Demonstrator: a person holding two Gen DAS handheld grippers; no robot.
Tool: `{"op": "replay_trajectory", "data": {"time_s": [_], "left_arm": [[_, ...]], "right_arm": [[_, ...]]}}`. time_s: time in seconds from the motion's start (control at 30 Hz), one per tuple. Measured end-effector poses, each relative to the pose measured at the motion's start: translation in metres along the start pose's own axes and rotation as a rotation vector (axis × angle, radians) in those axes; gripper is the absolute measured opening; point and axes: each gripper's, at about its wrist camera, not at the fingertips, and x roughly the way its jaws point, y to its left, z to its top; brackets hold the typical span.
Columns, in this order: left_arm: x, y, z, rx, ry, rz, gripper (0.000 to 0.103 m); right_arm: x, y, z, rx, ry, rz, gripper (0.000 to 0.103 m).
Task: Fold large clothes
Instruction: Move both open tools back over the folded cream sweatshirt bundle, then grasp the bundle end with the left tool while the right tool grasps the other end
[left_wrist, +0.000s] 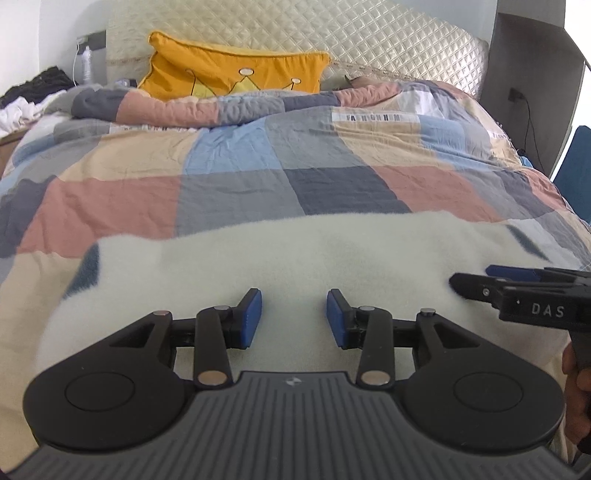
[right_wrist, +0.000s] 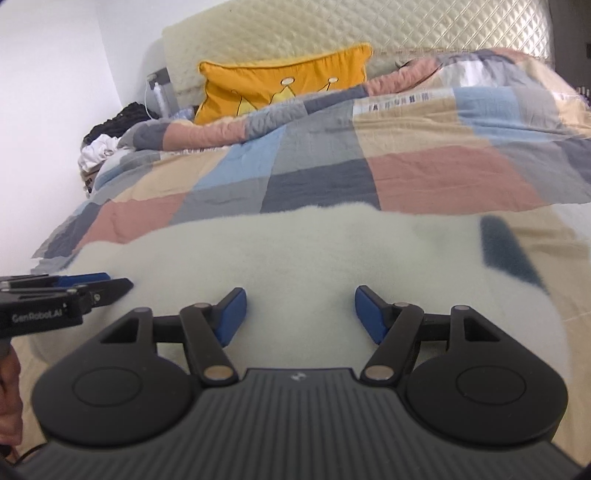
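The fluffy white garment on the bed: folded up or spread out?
Spread out: the white fleece garment lies flat across the patchwork quilt. Whether any layer is folded beneath, cannot tell.

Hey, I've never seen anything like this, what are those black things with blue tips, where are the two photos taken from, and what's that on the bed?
There is no robot: a person holds a two-finger gripper in each hand. Each picture comes from a fisheye camera on one gripper, looking along its fingers. The left wrist view shows the left gripper, with the right one entering from the side. The right wrist view shows the right gripper. Both are open and hold nothing. Below them a fluffy cream garment with dark blue patches lies spread on a checked quilt. A yellow pillow leans on the quilted headboard.
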Motion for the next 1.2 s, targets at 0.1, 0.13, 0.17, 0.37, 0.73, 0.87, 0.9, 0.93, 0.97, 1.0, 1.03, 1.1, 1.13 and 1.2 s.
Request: {"op": "replay_trajectory", "data": {"time_s": [0.1, 0.13, 0.17, 0.37, 0.73, 0.87, 0.9, 0.93, 0.97, 1.0, 1.03, 1.1, 1.13, 1.2], "left_arm": [[0.006, 0.006, 0.001, -0.019, -0.005, -0.013, 0.045], [0.004, 0.007, 0.002, -0.034, -0.007, -0.017, 0.045], [0.000, 0.009, 0.003, -0.056, -0.016, -0.023, 0.045], [-0.054, 0.028, 0.004, -0.202, -0.067, -0.107, 0.045], [-0.094, 0.052, -0.054, -0.598, 0.016, -0.237, 0.045], [-0.091, 0.062, -0.067, -0.709, 0.052, -0.235, 0.045], [-0.090, 0.067, -0.069, -0.734, 0.060, -0.221, 0.045], [-0.089, 0.071, -0.071, -0.756, 0.064, -0.201, 0.045], [-0.087, 0.076, -0.072, -0.779, 0.072, -0.180, 0.045], [-0.086, 0.081, -0.076, -0.809, 0.083, -0.168, 0.045], [-0.084, 0.086, -0.079, -0.840, 0.096, -0.166, 0.045], [-0.081, 0.094, -0.086, -0.900, 0.118, -0.159, 0.046], [-0.079, 0.098, -0.089, -0.925, 0.124, -0.149, 0.046], [-0.077, 0.106, -0.093, -0.966, 0.121, -0.123, 0.046]], "right_arm": [[0.009, -0.001, -0.003, -0.007, -0.001, -0.002, 0.068], [0.010, -0.001, -0.004, -0.011, -0.001, -0.005, 0.068], [0.011, 0.001, -0.004, -0.019, -0.004, -0.007, 0.068], [0.003, -0.003, -0.005, 0.011, -0.008, 0.007, 0.066], [-0.042, -0.017, -0.012, 0.320, 0.041, 0.249, 0.069], [-0.046, -0.010, -0.034, 0.470, 0.137, 0.434, 0.069], [-0.045, -0.006, -0.039, 0.479, 0.159, 0.450, 0.069], [-0.041, -0.002, -0.044, 0.496, 0.189, 0.466, 0.069], [-0.035, 0.002, -0.049, 0.522, 0.228, 0.487, 0.069], [-0.028, 0.005, -0.055, 0.549, 0.269, 0.506, 0.069], [-0.022, 0.009, -0.061, 0.577, 0.312, 0.521, 0.069], [-0.011, 0.018, -0.073, 0.625, 0.371, 0.557, 0.069], [-0.008, 0.023, -0.078, 0.639, 0.390, 0.566, 0.069], [-0.003, 0.031, -0.084, 0.646, 0.400, 0.561, 0.069]]}}
